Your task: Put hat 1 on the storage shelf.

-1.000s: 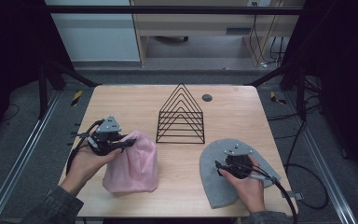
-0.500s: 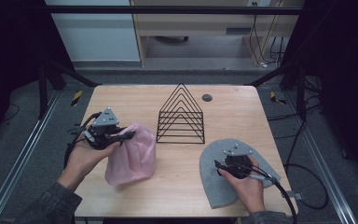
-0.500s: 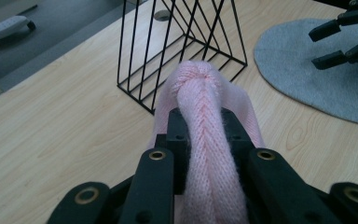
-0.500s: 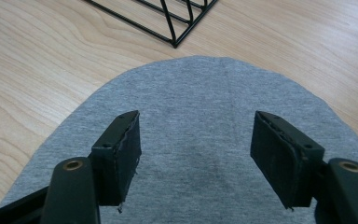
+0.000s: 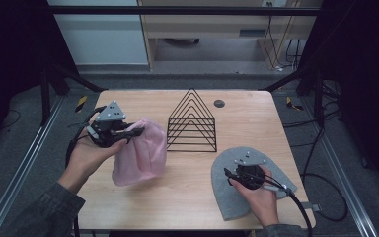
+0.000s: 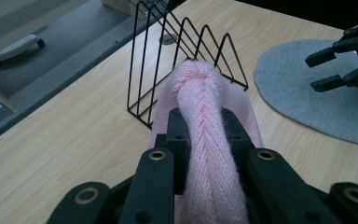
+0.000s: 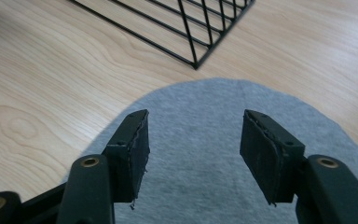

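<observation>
A pink knit hat (image 5: pixel 140 153) hangs from my left gripper (image 5: pixel 134 132), which is shut on a bunched fold of it (image 6: pixel 204 116) and holds it above the left half of the wooden table (image 5: pixel 187 197); the hat's lower end still reaches the table. A grey hat (image 5: pixel 232 195) lies flat at the front right. My right gripper (image 5: pixel 230 174) hovers just over it, pointing down. Its jaws have just been closing and stand apart, with nothing between the pads (image 7: pixel 137 140) except the grey hat (image 7: pixel 196 186) below them.
A black wire rack of triangular dividers (image 5: pixel 192 121) stands at the table's middle back, close to the pink hat's right side. A small dark round disc (image 5: pixel 219 103) lies behind it. Cables trail off both grippers to the floor.
My left gripper has risen, lifting the pink hat so it hangs instead of lying flat. The right hand has stayed over the grey hat.
</observation>
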A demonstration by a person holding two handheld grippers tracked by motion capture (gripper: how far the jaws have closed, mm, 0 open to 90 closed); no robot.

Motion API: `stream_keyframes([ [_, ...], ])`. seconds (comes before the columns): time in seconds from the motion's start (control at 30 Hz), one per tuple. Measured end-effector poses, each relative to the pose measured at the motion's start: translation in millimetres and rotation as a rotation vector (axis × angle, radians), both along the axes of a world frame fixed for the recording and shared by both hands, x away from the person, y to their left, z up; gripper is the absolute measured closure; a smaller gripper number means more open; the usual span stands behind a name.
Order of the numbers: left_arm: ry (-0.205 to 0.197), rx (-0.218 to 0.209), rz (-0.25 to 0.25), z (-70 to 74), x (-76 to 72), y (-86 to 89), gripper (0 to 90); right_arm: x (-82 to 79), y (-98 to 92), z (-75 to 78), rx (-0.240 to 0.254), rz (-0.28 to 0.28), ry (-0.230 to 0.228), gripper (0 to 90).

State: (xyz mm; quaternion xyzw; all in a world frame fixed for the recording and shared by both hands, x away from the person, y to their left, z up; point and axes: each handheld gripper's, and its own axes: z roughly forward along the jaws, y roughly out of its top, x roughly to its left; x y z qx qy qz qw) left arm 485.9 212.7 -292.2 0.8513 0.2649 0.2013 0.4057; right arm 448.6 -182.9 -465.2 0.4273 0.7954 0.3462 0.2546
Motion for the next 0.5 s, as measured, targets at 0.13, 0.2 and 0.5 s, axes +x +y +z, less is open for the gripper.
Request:
stream_keyframes([
  [0.13,-0.017,-0.013,-0.015,9.4,-0.5,-4.8,77.2,-4.8,10.2,7.4,0.023,0.042,-0.016,43.1],
  [0.2,-0.018,-0.018,-0.02,11.3,-0.4,-6.3,77.1,-7.3,15.0,9.8,0.029,0.06,-0.02,42.6],
  [0.5,-0.015,-0.027,-0.031,14.5,1.3,-11.3,77.1,-15.8,43.4,18.3,0.057,0.163,-0.019,36.8],
])
